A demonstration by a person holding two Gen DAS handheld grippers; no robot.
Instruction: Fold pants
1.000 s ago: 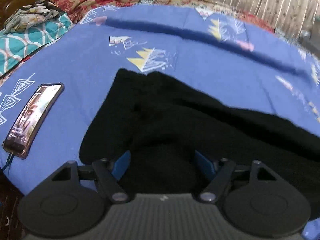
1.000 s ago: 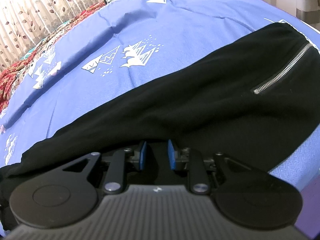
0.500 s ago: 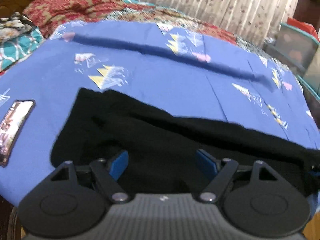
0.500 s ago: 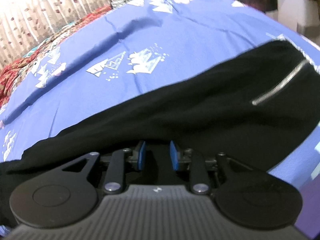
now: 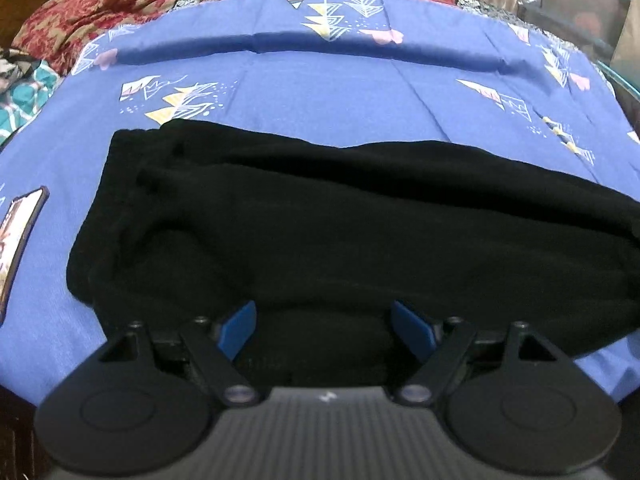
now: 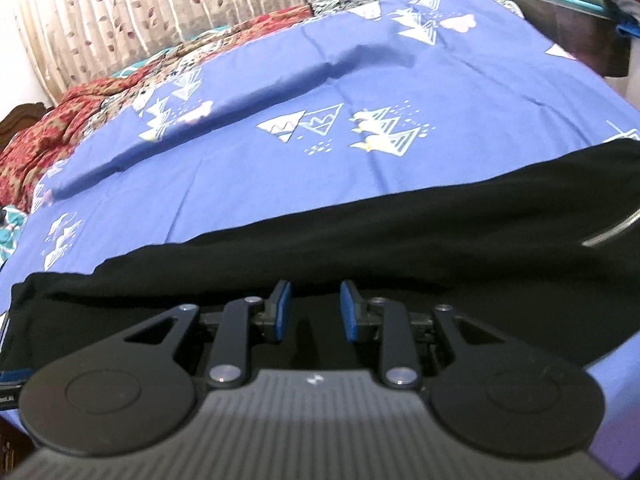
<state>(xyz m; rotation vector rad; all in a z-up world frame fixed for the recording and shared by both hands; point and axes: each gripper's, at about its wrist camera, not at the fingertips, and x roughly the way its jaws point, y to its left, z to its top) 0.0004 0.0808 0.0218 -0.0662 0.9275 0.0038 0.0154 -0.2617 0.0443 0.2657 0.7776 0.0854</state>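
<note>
We have the black pants (image 5: 352, 232) lying flat along the near edge of the bed (image 5: 320, 92), already doubled lengthwise, so both tools can work from that edge. Our left gripper (image 5: 326, 326) has just been opening: its 2 jaws stand wide over the cuff end, pads clear of the cloth, gripping nothing. Our right gripper (image 6: 314, 310) shows a narrow gap between its pads over the waist half, near the zipper (image 6: 612, 230); we cannot tell whether fabric is pinched. A phone (image 5: 18, 248) lies at the bed's left edge, clear of the fold.
</note>
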